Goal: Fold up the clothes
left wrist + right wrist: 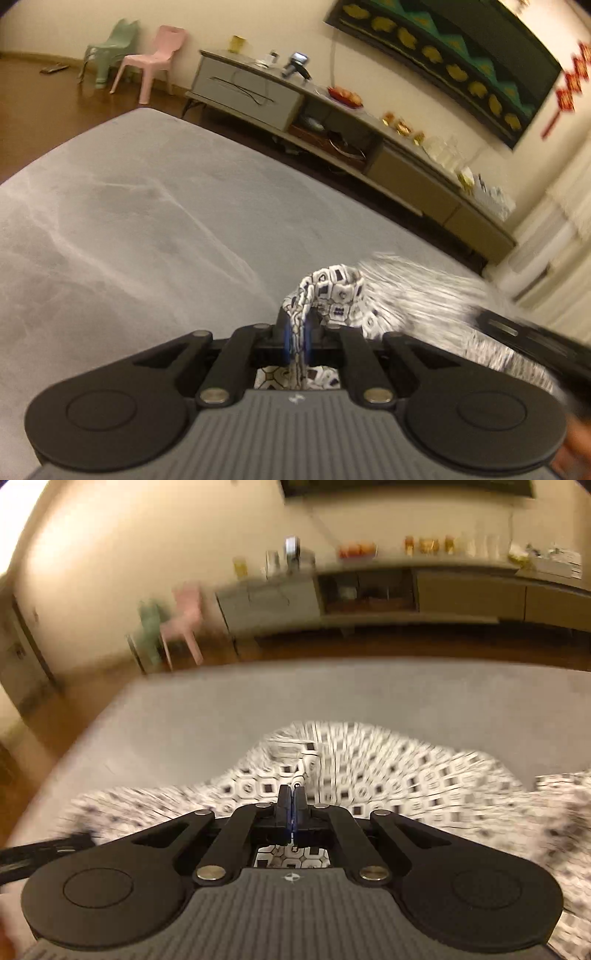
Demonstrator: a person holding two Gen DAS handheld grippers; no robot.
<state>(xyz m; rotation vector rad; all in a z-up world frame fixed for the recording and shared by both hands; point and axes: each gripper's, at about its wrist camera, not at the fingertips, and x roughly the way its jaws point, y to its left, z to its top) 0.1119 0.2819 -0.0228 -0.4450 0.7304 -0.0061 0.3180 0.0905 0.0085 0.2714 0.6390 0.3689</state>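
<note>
A: Left gripper [298,332]?
B: Jaws clamped on a fold of the patterned garment [334,291].
A: Right gripper [291,799]?
B: Jaws fully closed, pinching a garment edge.
A: Garment location?
B: Spread on the grey bed [147,206]. Beyond: cabinet [243,94], pink chair [155,61].

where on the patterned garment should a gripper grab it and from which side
Take the patterned garment at a thin edge or corner, coming in low from the near side, along the grey surface. It lies limp and spread out, so only an edge gives the pads a fold to pinch. The left gripper pinches such a bunched edge; the right gripper is shut on one too.
</note>
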